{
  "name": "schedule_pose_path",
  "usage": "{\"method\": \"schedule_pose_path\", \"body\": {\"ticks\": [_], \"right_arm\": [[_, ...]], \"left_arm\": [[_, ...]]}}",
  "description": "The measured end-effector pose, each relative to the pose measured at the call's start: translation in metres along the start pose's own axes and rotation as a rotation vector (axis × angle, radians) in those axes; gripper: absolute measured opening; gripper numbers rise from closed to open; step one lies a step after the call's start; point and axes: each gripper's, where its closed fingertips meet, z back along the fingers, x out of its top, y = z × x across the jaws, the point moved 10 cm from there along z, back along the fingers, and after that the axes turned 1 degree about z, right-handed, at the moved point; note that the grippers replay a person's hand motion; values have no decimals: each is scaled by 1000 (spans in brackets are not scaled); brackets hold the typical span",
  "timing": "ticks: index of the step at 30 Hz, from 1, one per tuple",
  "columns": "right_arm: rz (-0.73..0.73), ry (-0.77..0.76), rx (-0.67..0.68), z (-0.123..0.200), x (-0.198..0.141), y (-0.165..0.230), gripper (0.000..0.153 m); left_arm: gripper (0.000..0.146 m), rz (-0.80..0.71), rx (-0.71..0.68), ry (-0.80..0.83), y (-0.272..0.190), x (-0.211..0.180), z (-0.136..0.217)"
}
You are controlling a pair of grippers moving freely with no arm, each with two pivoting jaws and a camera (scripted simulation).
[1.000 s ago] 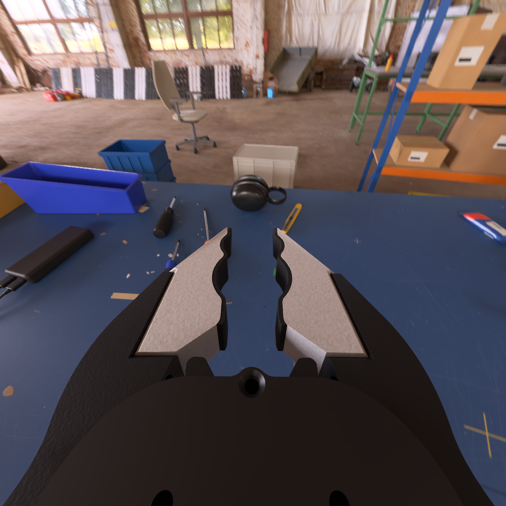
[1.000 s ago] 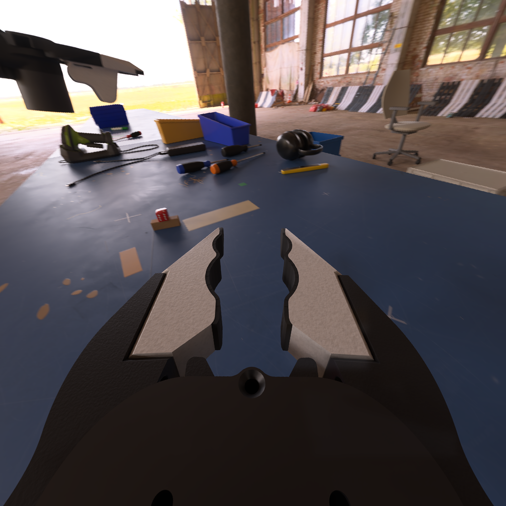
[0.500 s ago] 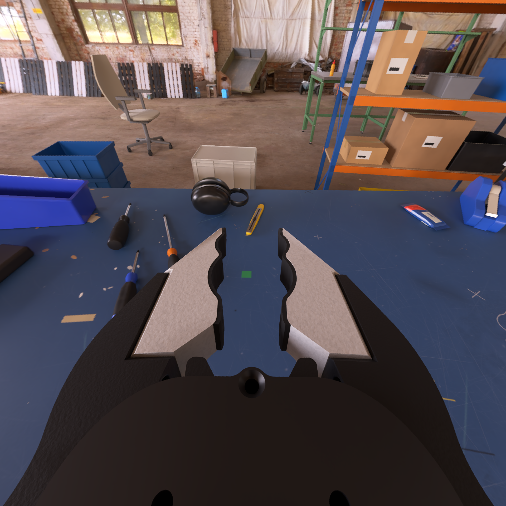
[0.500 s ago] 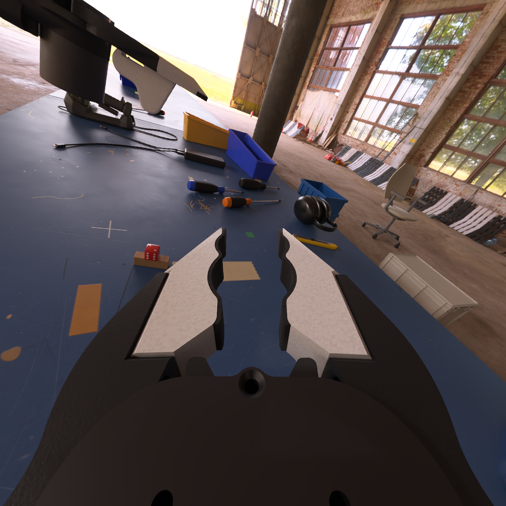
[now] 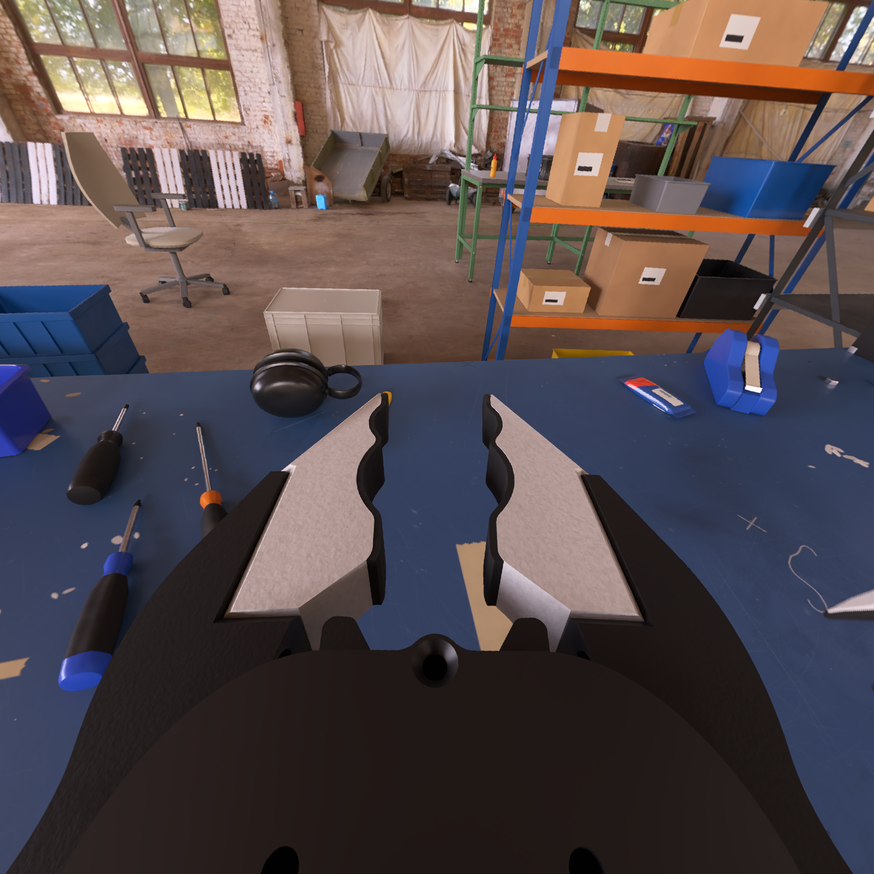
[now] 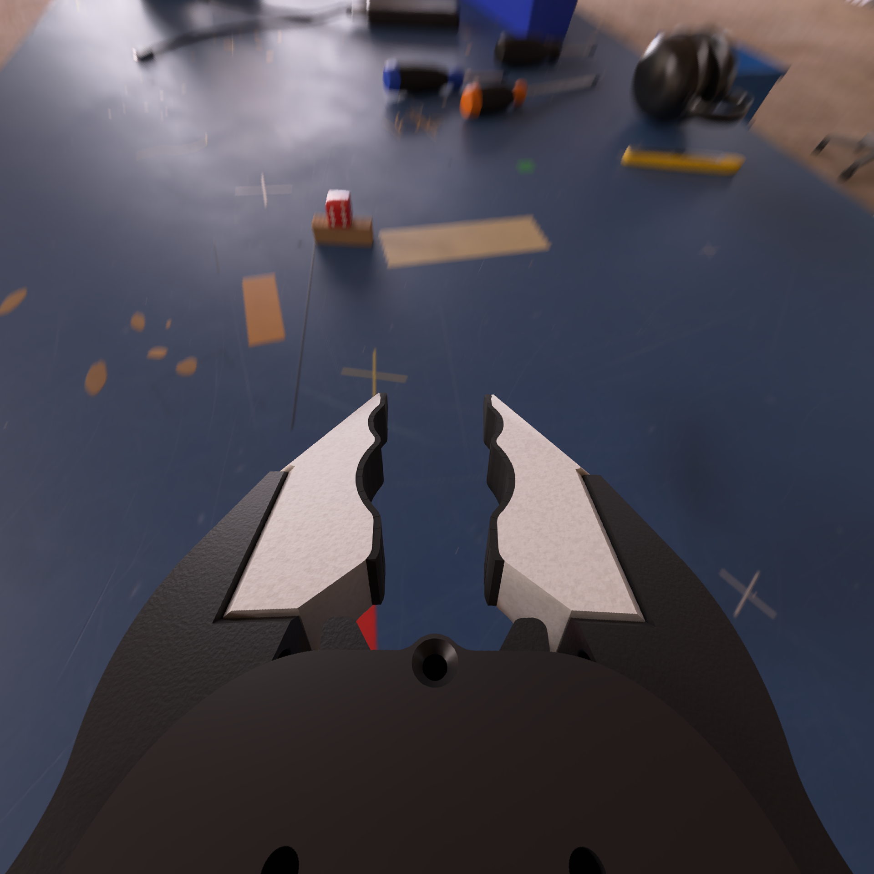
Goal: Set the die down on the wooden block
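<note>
In the right wrist view a small red die (image 6: pixel 337 208) with white pips stands on top of a flat wooden block (image 6: pixel 343 232) on the blue table, ahead and a little left of my right gripper (image 6: pixel 435 402). The right gripper is open and empty, well short of the block. The view is blurred. In the left wrist view my left gripper (image 5: pixel 434 402) is open and empty above the table; the die and block do not show there.
Screwdrivers (image 5: pixel 97 463) (image 5: pixel 97 610) (image 5: pixel 206 477) lie left of the left gripper, black ear defenders (image 5: pixel 295 382) ahead near the far table edge, a blue tape dispenser (image 5: pixel 741 371) at the right. Tan tape strips (image 6: pixel 463 240) (image 6: pixel 263 308) lie by the block; a yellow knife (image 6: pixel 681 161) lies farther right.
The right gripper has pitched down toward the table and the die on the block now sits farther up in its view. The left gripper has swung right; the left gripper no longer shows in the right view.
</note>
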Motion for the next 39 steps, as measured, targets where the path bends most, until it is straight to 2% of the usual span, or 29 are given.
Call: {"method": "schedule_pose_path", "body": {"ticks": [4, 8, 13, 19, 23, 28, 31, 34, 39], "right_arm": [[-29, 163, 103, 9, -20, 15, 40], [-30, 199, 120, 10, -31, 22, 40], [-26, 108, 60, 11, -21, 16, 40], [133, -46, -50, 13, 26, 0, 42], [114, -156, 17, -8, 55, -7, 42], [100, -167, 62, -49, 71, -11, 42], [71, -131, 80, -74, 64, -17, 42], [47, -75, 80, -87, 49, -23, 42], [-22, 12, 81, -92, 27, -31, 42]], "left_arm": [[40, -13, -16, 16, -8, 0, -5], [40, -37, -25, 17, -16, 1, -5], [41, -52, -28, -6, -20, 5, 1], [41, -43, -13, -6, -14, 4, 4], [41, -22, 13, -3, -5, 1, 5], [41, 30, 82, 48, 26, -18, -7], [41, 106, 105, 89, 52, -33, -13], [41, 205, 111, 52, 73, -41, -8], [41, 173, 285, 131, 93, -53, -6]]}}
